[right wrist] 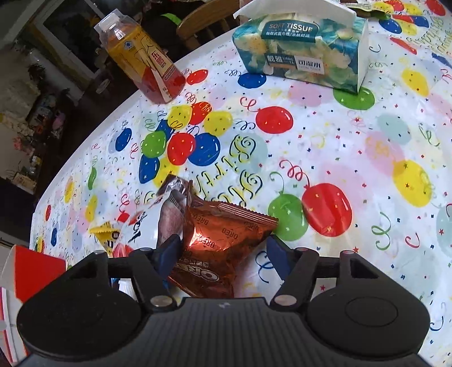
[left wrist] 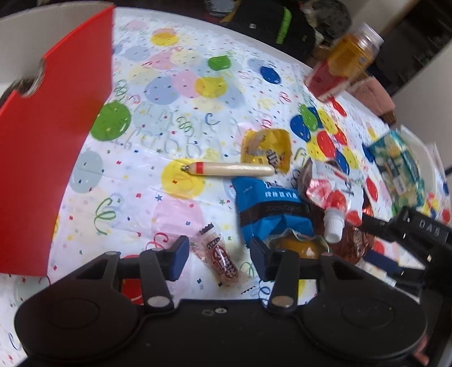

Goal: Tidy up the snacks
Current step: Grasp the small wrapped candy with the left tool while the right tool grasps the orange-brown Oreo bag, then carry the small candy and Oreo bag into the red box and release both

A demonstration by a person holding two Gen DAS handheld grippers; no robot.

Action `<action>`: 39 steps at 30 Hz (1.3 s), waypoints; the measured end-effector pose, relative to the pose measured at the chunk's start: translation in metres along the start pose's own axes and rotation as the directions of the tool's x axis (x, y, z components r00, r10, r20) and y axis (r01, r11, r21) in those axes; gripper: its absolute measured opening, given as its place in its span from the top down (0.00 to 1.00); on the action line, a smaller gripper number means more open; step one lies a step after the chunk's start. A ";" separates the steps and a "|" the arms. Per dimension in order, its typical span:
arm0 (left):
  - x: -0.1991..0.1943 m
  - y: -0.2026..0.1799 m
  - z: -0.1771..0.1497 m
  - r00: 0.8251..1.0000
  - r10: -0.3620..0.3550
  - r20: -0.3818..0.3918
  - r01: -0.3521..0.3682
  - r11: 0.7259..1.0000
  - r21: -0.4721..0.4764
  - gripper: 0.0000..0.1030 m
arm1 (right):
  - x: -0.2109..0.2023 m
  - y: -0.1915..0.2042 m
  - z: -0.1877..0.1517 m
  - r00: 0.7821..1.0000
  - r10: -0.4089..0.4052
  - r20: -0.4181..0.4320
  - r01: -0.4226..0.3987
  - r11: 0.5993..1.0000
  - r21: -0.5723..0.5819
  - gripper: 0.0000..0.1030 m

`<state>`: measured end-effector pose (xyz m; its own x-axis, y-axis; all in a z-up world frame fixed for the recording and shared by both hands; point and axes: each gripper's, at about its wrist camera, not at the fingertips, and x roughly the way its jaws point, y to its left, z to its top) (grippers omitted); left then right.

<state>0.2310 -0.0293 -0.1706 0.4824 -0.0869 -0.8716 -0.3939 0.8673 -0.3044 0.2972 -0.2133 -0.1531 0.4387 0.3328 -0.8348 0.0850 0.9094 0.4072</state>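
Hovering low over the bench (left wrist: 175,214), the left gripper (left wrist: 219,254) has its two fingers spread, with one small red-labelled candy wrapper (left wrist: 221,258) lying flat on the cloth between them, touched by neither. Just right of that gripper sits a loose heap of snacks: one blue packet (left wrist: 265,203), one yellow packet (left wrist: 267,149) behind it, one white-and-red pouch (left wrist: 333,192) with a white cap, one orange jelly cup (left wrist: 303,247) at the right finger, and one brown Oreo packet (left wrist: 356,245). One cream sausage stick (left wrist: 231,168) with a red band lies apart from the heap's left edge, its far end touching the yellow packet. One red box (left wrist: 53,158) stands open at the left, well apart from the heap.

From the right wrist view, the right gripper (right wrist: 223,255) is also spread, its two fingers straddling the Oreo packet (right wrist: 223,240); whether the pads touch the foil cannot be told. The pouch (right wrist: 141,223) and a dark wrapper (right wrist: 175,194) lean against the packet's left side, and the yellow packet (right wrist: 106,230) peeks out beyond them. A corner of the red box (right wrist: 34,271) shows at the lower left.

Farther back stand one orange drink bottle (right wrist: 141,59) near the bench edge and one tissue box (right wrist: 302,48), well apart from each other and from the snacks. One wooden chair (right wrist: 203,19) shows behind the bench.
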 end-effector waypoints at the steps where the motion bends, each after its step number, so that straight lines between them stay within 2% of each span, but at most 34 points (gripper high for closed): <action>1: 0.000 -0.003 -0.002 1.000 0.007 0.000 -0.007 1.000 0.024 0.63 | 0.000 -0.001 -0.001 1.000 0.005 -0.003 -0.005 1.000 -0.009 0.39; 6: 0.000 -0.013 -0.009 0.999 0.034 0.007 -0.034 0.994 0.107 0.73 | 0.000 -0.006 0.002 0.999 0.048 -0.020 -0.048 0.999 -0.010 0.49; 10: -0.001 -0.016 -0.013 0.999 0.028 0.018 -0.030 0.990 0.135 0.77 | -0.003 -0.008 0.004 0.998 0.061 -0.023 -0.061 0.998 -0.016 0.60; 12: -0.002 -0.017 -0.014 1.000 0.008 0.022 -0.011 0.988 0.151 0.87 | -0.005 -0.010 0.004 0.998 0.063 -0.019 -0.063 0.998 -0.020 0.62; 14: -0.004 -0.017 -0.016 1.000 0.001 0.024 -0.005 0.985 0.170 0.89 | -0.009 -0.014 0.003 0.998 0.058 -0.016 -0.058 0.998 -0.017 0.64; 23: -0.014 -0.009 -0.022 0.999 -0.016 0.029 0.009 0.975 0.224 0.90 | -0.032 -0.030 -0.007 0.998 0.055 -0.003 -0.055 0.998 -0.041 0.68; 29: -0.029 -0.004 -0.030 0.998 -0.056 0.027 0.047 0.961 0.271 0.90 | -0.057 -0.040 -0.022 0.998 0.070 -0.006 -0.070 0.995 -0.073 0.68; 34: -0.046 0.002 -0.035 0.997 -0.079 0.015 0.073 0.963 0.259 0.90 | -0.080 -0.043 -0.033 0.996 0.083 -0.018 -0.085 0.991 -0.108 0.68; 39: -0.063 0.005 -0.033 0.995 -0.098 0.020 0.089 0.963 0.254 0.90 | -0.098 -0.028 -0.044 0.996 0.087 -0.028 -0.090 0.980 -0.176 0.68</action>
<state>0.1731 -0.0358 -0.1301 0.5337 -0.1615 -0.8301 -0.1377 0.9519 -0.2737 0.2125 -0.2609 -0.0986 0.4191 0.4174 -0.8063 -0.1140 0.9052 0.4093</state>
